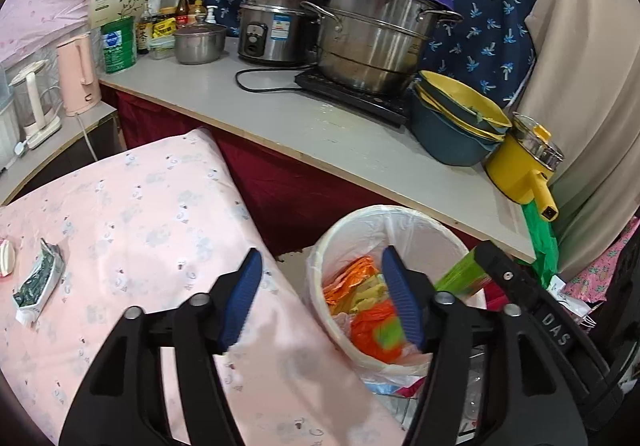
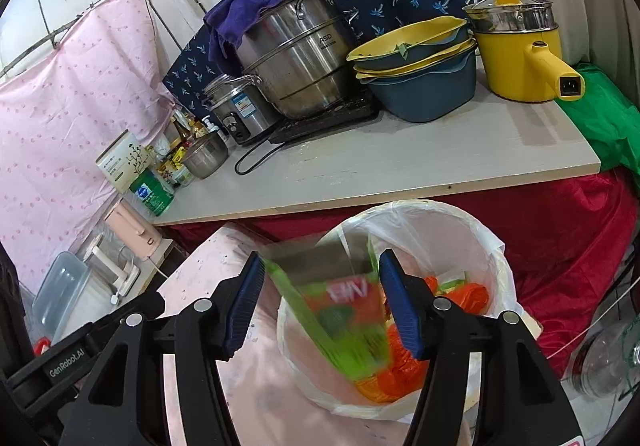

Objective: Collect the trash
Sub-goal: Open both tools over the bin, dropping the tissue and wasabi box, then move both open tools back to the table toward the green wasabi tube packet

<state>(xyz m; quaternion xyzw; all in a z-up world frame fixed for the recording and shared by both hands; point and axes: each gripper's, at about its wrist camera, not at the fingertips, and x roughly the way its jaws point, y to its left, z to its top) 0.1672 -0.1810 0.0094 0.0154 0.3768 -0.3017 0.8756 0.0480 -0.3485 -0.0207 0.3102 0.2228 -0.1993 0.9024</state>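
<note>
— What could we read in the left wrist view?
— Only "DAS", on the black arm of the right gripper (image 1: 516,282).

— And in the right wrist view?
— We read "ASD" on the big steel pot (image 2: 298,62) and "GenRobot.AI" on the left gripper's body (image 2: 66,364). The box (image 2: 122,160), green can (image 2: 154,196) and green packet (image 2: 340,310) carried print too blurred for us.

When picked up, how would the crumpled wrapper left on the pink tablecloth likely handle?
The wrapper looks creased and flattened, so probably floppy and very light. Its glossy film may be slippery between pads. Lying flat on the tablecloth, it seems unlikely to roll.
</note>
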